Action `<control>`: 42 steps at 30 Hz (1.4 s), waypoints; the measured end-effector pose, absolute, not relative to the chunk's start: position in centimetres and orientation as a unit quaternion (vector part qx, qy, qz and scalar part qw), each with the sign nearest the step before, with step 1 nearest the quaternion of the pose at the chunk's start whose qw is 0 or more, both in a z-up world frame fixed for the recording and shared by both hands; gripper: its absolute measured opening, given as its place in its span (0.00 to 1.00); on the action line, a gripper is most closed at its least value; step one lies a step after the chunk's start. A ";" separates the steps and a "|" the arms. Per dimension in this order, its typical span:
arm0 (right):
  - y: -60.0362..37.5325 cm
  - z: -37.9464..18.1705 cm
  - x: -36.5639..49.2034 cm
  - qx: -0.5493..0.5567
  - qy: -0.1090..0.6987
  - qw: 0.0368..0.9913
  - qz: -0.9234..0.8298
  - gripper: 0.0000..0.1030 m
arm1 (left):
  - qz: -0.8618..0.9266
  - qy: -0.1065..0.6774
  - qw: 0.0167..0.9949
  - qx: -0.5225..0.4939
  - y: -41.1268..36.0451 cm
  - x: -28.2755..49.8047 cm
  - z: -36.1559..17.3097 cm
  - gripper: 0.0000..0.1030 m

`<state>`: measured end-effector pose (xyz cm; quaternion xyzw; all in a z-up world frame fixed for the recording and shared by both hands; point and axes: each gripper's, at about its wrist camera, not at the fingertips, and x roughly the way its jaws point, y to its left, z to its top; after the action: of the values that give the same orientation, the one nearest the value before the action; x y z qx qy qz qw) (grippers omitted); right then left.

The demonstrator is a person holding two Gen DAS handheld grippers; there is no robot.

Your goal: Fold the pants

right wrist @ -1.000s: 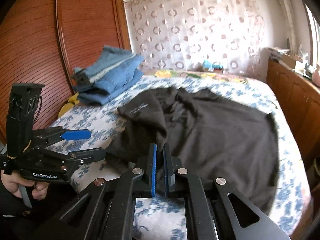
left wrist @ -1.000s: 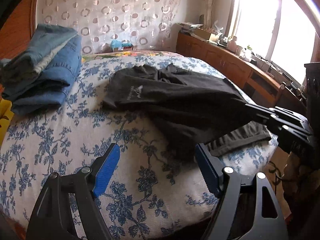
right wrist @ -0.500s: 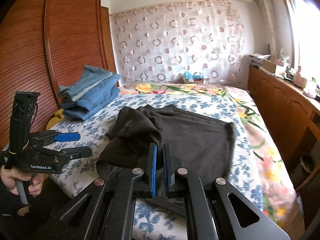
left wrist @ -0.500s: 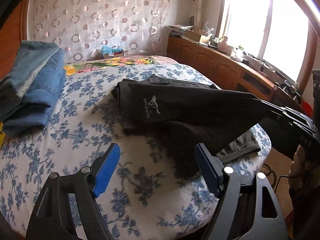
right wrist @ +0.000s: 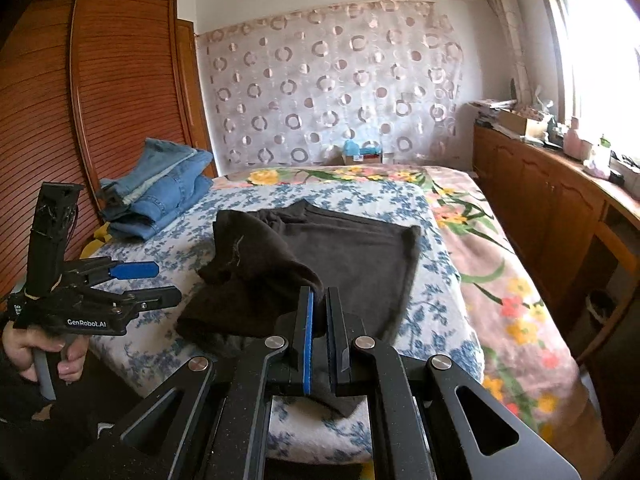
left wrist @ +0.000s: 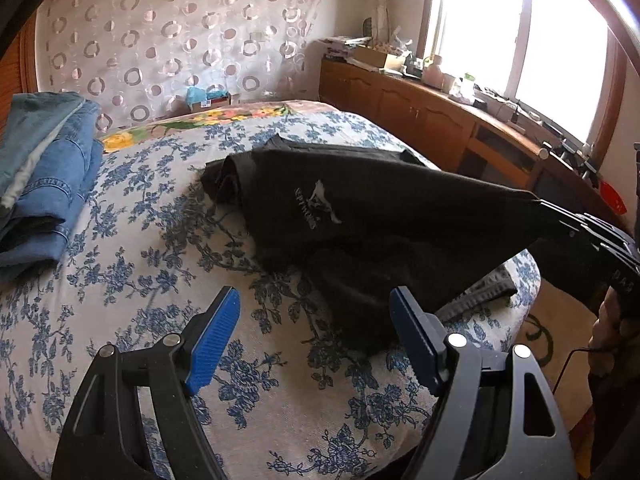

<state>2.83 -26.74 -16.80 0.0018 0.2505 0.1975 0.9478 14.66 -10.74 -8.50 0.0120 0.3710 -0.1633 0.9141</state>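
Pants (left wrist: 360, 216) logo: left-wrist view only.

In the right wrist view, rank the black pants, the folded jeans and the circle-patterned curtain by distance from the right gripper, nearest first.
1. black pants, clamped in the right gripper, centre.
2. folded jeans, left, by the wardrobe.
3. circle-patterned curtain, back wall behind the bed.
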 end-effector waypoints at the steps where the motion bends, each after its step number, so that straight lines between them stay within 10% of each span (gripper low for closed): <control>1: -26.9 -16.9 2.8 0.003 0.254 0.947 0.196 0.05 | -0.163 0.372 0.914 0.012 -10.8 14.7 -8.6 0.76; 24: -27.9 -17.1 3.0 0.006 0.316 0.933 0.174 0.05 | -0.153 0.390 0.908 0.022 -11.2 14.6 -10.5 0.76; 31: -27.7 -15.7 2.1 0.002 0.293 0.939 0.180 0.25 | -0.148 0.373 0.916 0.014 -10.0 13.9 -9.1 0.76; 42: -24.2 -14.4 3.1 -0.009 0.279 0.935 0.219 0.27 | -0.130 0.349 0.928 -0.001 -7.4 13.3 -7.2 0.76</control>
<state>3.12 -24.21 -14.44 -0.0093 0.2788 0.2195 0.9349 13.26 -7.40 -7.22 -0.0005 0.3487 -0.1300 0.9282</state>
